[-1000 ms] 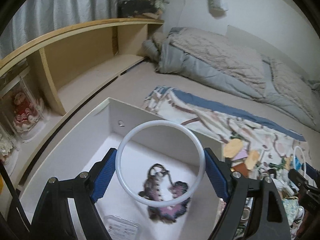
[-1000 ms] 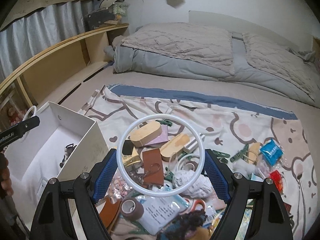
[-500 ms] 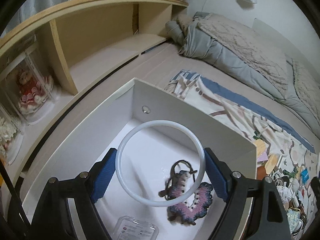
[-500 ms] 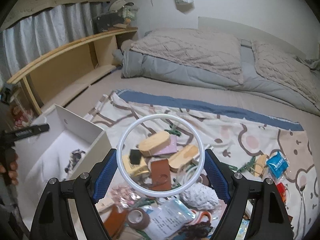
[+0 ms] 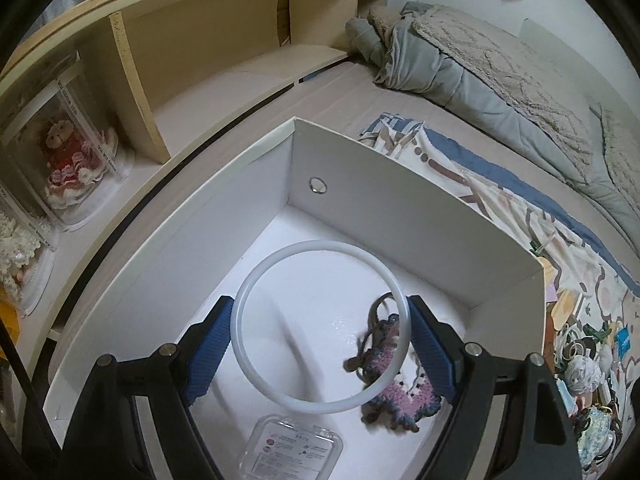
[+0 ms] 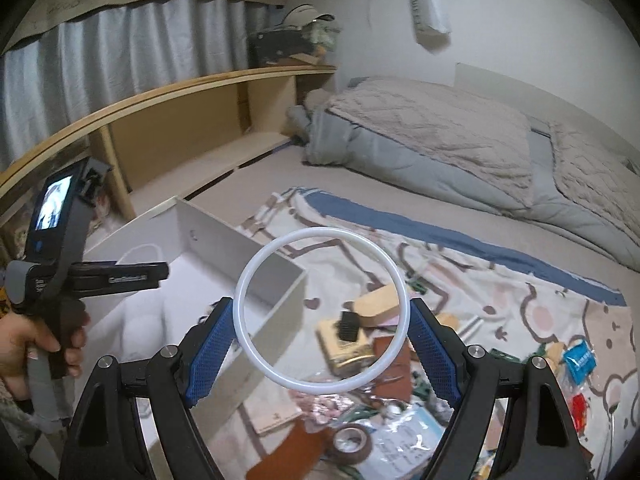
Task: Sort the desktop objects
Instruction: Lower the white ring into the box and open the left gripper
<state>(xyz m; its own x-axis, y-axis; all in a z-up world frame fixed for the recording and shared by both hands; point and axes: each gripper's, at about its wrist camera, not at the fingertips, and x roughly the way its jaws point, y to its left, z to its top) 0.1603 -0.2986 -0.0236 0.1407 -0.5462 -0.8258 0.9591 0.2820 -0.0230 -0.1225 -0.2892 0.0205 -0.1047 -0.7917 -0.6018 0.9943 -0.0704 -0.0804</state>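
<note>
Two handheld grippers, one box, one heap of small goods; entries run left to right.

Left wrist view:
- Wooden shelf, far left; a doll in a clear case stands on its lower board.
- White box, open-topped, on the bed beside the shelf.
- Left gripper, above the box and pointing down into it. Jaws wide apart; a white ring hangs in the gap at the blue pads; nothing from the heap is between them.
- Clear plastic case, flat on the box floor, near edge.
- Crocheted pink-and-purple piece with a dark cord, on the box floor, right of the case.
- Patterned cloth, spread on the bed past the box's right wall.
- Heap of small goods, on the cloth, far right.

Right wrist view:
- Person's hand, far left, on the left gripper's handle beside the box.
- Right gripper, held over the box's near corner and the edge of the heap. Jaws likewise wide apart with a matching ring in the gap; no item held.
- Yellow box with a black clip, on the cloth, seen through the ring.
- Wooden block, just behind it.
- Tape roll, lower centre.
- Blue packet, on the cloth, right.
</note>
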